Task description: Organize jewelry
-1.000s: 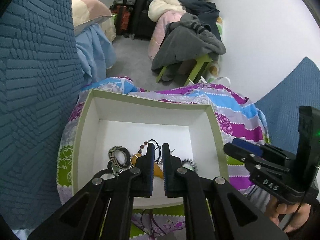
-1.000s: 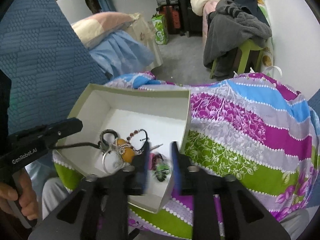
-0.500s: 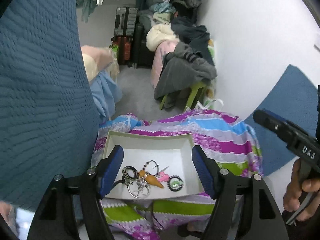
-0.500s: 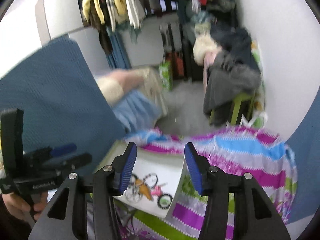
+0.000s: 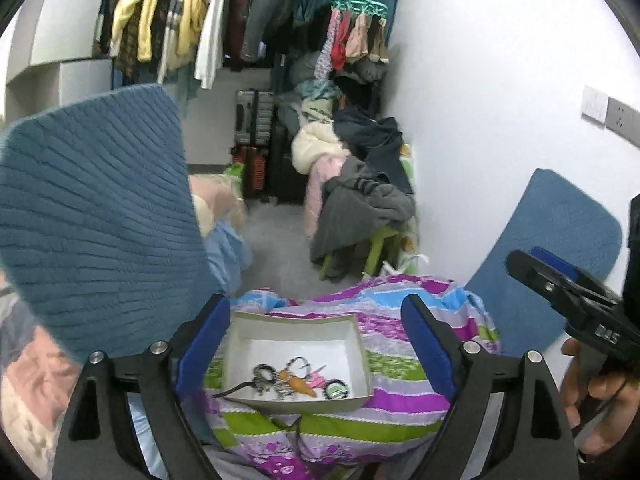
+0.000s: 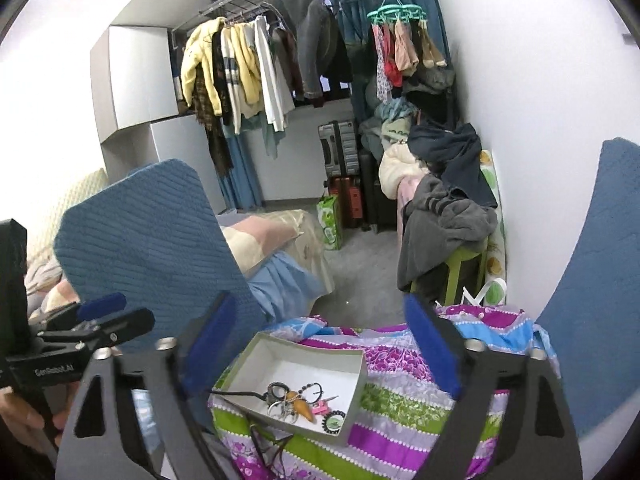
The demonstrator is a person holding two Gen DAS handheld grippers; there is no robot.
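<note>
The jewelry (image 5: pixel 298 378) lies in a loose tangle on the white floor of a shallow box (image 5: pixel 362 354), gathered toward the box's near wall: a patterned dark ring (image 5: pixel 262 372) on the left, an orange cone-shaped pendant (image 5: pixel 300 384) in the middle, a pink piece (image 5: pixel 318 378) just beside it, and a round green-centred ornament (image 5: pixel 337 390) on the right, with silver rings and a beaded loop mixed among them. A dark cord (image 5: pixel 232 391) runs out of the heap and over the box's near left edge. The box rests on a striped floral blanket (image 5: pixel 400 396) in purple, green and blue, which seems to cover the person's lap. The left gripper (image 5: pixel 316 356) is held well above the box with its blue-padded fingers (image 5: pixel 202 344) spread wide and nothing between them — the whole box shows in the gap. The right gripper (image 6: pixel 320 356) is likewise raised, its fingers (image 6: pixel 428 344) far apart and empty, the box below and between them. Each tool shows at the edge of the other's view, gripped by a bare hand (image 5: pixel 596 392). Blue quilted cushions (image 5: pixel 96 216) stand on either side of the lap. Further off are a green stool (image 6: pixel 460 268) heaped with grey and dark clothing, suitcases (image 6: pixel 340 156) against the far wall, and a rail of hanging garments (image 6: pixel 244 72) overhead.
</note>
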